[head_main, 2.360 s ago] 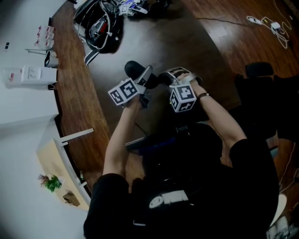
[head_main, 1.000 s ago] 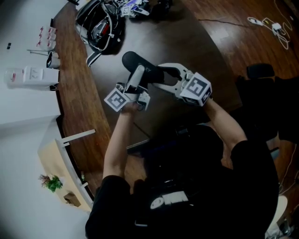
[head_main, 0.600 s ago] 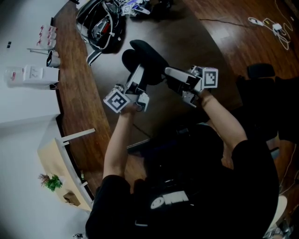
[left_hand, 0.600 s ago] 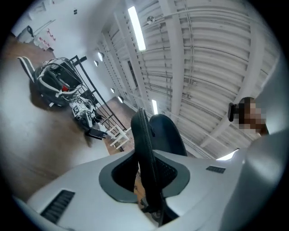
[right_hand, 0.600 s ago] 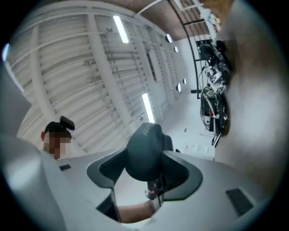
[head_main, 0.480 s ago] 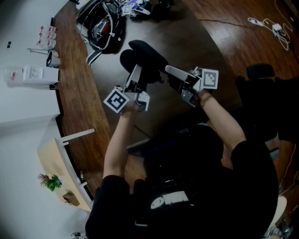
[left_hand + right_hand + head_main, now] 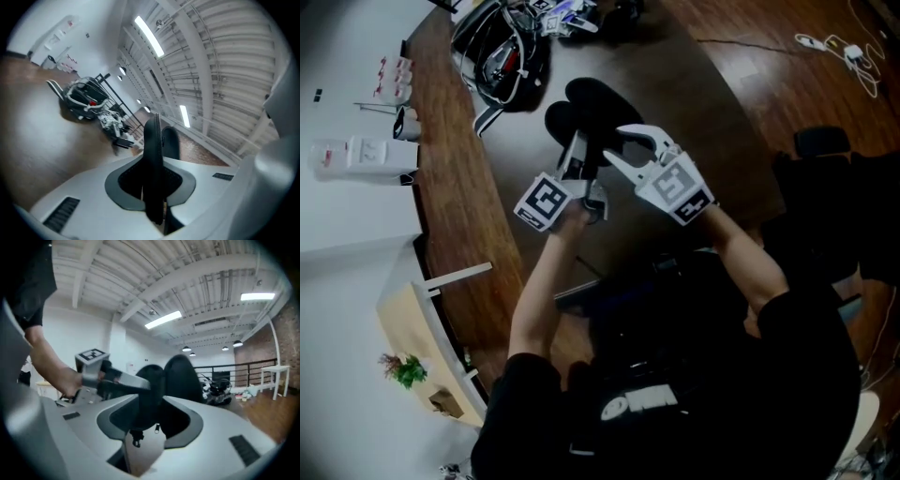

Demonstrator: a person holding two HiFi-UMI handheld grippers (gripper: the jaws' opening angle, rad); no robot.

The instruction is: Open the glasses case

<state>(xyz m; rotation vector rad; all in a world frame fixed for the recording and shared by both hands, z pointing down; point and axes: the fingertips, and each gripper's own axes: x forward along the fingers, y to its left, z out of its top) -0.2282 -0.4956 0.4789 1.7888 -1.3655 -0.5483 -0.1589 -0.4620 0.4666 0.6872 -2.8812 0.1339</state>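
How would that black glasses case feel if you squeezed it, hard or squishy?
Probably hard: the glasses case looks like a rounded shell, unbent though the left gripper pinches just one half's edge. Likely light too, since that pinch and the right gripper alone hold it up. Its smooth curve might slip.

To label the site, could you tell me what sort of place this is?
Probably a loft-style office or lab: ribbed ceiling with strip lights, a brick wall by a railing, and a big table carrying a backpack.

Left tongs (image 7: 579, 148), right tongs (image 7: 622, 148) hold black glasses case (image 7: 600, 101) above table (image 7: 698, 94); halves parted.
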